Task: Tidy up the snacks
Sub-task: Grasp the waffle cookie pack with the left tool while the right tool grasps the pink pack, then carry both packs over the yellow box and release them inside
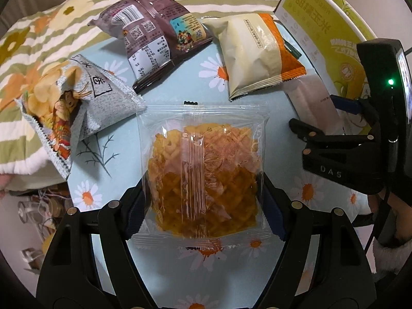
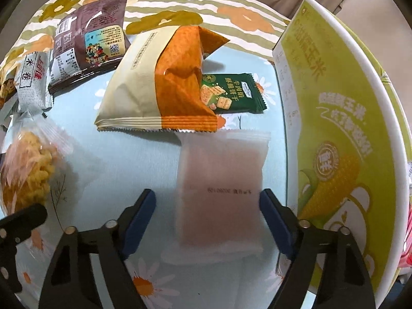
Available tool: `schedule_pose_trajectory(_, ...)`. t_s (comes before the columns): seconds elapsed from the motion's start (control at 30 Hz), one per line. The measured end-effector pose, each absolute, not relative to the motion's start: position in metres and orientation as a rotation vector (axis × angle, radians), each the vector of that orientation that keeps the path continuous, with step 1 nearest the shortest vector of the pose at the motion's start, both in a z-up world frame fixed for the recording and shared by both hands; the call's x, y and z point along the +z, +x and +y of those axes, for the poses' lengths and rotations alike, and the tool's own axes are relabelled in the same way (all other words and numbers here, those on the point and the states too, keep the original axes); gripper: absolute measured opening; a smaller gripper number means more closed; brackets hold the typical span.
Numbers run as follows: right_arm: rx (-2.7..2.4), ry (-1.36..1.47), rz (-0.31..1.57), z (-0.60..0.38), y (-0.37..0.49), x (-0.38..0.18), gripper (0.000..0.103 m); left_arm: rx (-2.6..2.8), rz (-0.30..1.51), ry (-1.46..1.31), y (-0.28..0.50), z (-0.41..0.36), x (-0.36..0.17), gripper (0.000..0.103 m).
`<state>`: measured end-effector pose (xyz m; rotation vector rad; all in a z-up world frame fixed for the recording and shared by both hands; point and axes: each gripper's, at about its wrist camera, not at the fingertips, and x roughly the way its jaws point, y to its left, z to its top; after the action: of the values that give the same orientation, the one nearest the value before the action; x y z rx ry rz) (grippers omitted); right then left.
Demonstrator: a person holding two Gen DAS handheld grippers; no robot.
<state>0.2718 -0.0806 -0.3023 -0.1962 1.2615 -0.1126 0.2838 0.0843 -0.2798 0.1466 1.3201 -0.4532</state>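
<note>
My left gripper is shut on a clear packet of orange crispy snack, its pads pressing both sides of the packet above the blue daisy tablecloth. The same packet shows at the left edge of the right wrist view. My right gripper is open, its blue pads either side of a frosted pink packet lying flat on the table. The right gripper also shows at the right of the left wrist view, above that pink packet.
A brown snack bag, a cream-and-orange bag and a silver chip bag lie on the table. A green cracker packet lies behind the cream bag. A tall yellow-green corn box stands at the right. A flowered quilt lies behind.
</note>
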Motion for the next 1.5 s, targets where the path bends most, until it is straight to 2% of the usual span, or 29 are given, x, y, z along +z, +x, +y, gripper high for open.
schedule_pose_trajectory(0.03,-0.120,-0.203,1.254,-0.081,0.270,-0.301,0.063,-0.454,1.319,0.144,0.282,0.084,-0.280,0.075)
schedule_pose_trajectory(0.1,-0.119,-0.183,1.241,-0.085,0.266,-0.298,0.059,-0.454,1.315,0.141,0.281,0.082,-0.278,0.075)
schedule_pose_trajectory(0.47,-0.136,-0.114,1.190,-0.090,0.258,-0.296,0.061,-0.468,1.308,0.140,0.282,0.084,-0.276,0.075)
schedule_pose_trajectory(0.67,-0.101,-0.041,1.189,-0.096,0.258,-0.289,0.057,-0.478,1.288,0.137,0.283,0.085,-0.266,0.075)
schedule_pose_trajectory(0.87,-0.078,0.007,1.126,-0.086,0.240,-0.242,0.057,-0.505,1.229,0.129,0.286,0.083,-0.236,0.075)
schedule_pose_trajectory(1.1,-0.072,0.077,0.999,-0.100,0.224,-0.163,0.057,-0.561,1.106,0.118,0.295,0.067,-0.175,0.075)
schedule_pose_trajectory(1.27,-0.077,0.094,0.897,-0.134,0.224,-0.118,0.057,-0.576,1.006,0.121,0.303,0.039,-0.133,0.075)
schedule_pose_trajectory(1.5,-0.046,0.078,0.833,-0.206,0.226,-0.088,0.057,-0.557,0.900,0.078,0.310,-0.035,-0.092,0.075)
